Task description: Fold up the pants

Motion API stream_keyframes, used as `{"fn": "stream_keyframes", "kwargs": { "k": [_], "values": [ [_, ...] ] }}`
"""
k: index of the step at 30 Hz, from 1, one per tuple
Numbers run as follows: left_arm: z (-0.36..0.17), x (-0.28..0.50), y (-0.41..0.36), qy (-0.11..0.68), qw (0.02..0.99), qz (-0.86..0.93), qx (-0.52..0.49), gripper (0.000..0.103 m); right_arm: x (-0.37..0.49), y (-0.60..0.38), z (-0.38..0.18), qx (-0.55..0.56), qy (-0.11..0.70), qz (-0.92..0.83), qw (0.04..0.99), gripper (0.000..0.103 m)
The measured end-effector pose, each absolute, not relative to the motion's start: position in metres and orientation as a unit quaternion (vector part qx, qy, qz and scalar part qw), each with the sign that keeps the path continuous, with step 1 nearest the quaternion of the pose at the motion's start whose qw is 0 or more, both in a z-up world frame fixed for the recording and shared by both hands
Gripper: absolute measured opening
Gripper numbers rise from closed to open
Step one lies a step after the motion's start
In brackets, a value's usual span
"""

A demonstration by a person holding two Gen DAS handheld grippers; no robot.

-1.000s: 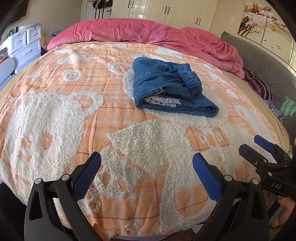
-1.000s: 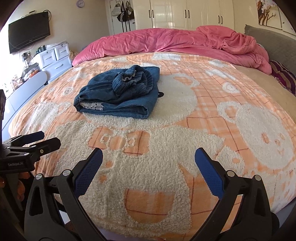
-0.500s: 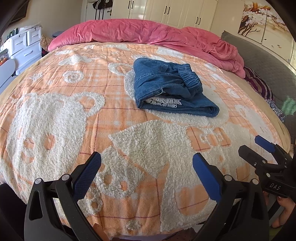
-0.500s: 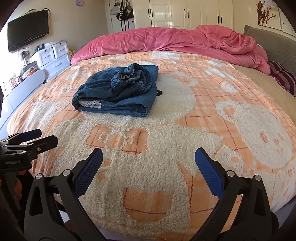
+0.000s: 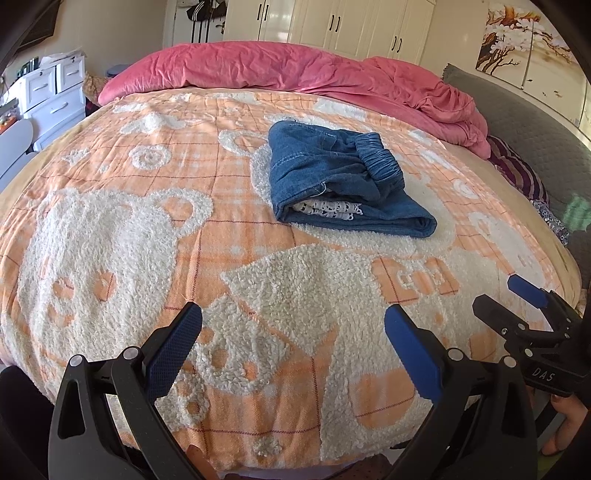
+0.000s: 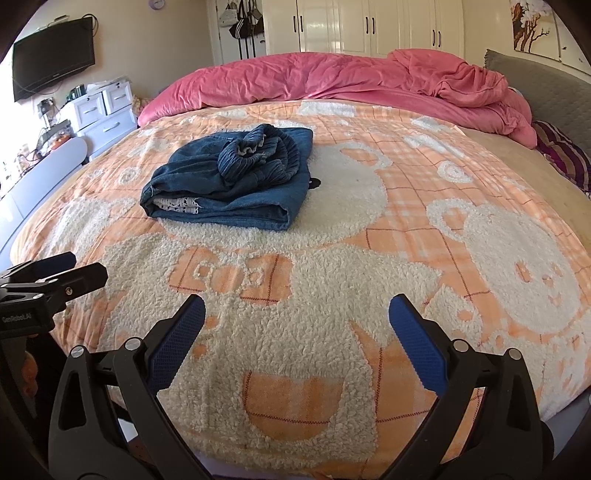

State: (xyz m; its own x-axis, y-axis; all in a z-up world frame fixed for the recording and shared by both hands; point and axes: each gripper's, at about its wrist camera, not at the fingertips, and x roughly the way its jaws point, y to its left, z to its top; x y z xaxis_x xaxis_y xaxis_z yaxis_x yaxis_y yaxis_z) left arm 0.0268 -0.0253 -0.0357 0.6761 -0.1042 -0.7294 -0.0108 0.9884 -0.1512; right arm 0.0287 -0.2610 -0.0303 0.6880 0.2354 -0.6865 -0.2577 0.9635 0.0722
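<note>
Blue denim pants (image 5: 340,181) lie folded in a compact bundle on the orange and white bear blanket (image 5: 110,229), with the elastic waistband bunched on top and a strip of white lace showing at the front fold. In the right wrist view the same pants (image 6: 236,181) sit left of centre. My left gripper (image 5: 291,354) is open over the blanket's near edge, well short of the pants. My right gripper (image 6: 295,350) is open too, with nothing between its fingers. Each gripper shows at the side of the other's view: the right gripper (image 5: 517,306) and the left gripper (image 6: 70,269).
A rumpled pink duvet (image 5: 295,70) lies across the far side of the bed. A grey headboard (image 5: 517,122) and striped pillow (image 5: 517,173) are at the right. White drawers (image 6: 99,110) and a wall television (image 6: 51,55) stand left. Wardrobes (image 6: 369,26) line the back wall.
Both cameras have drifted slightly, so the pants sit a little lower and nearer in each view. The grippers remain open and the pants have not moved on the blanket.
</note>
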Motion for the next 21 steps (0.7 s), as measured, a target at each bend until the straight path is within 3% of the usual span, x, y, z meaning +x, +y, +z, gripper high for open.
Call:
{"fn": "stream_keyframes", "kwargs": {
  "k": [21],
  "values": [
    [-0.0344, 0.0266, -0.0251, 0.402, 0.913, -0.024, -0.069, 0.099, 0.0277, -0.2610, -0.0299, -0.018, 0.372, 0.131, 0.919, 0.094]
  ]
}}
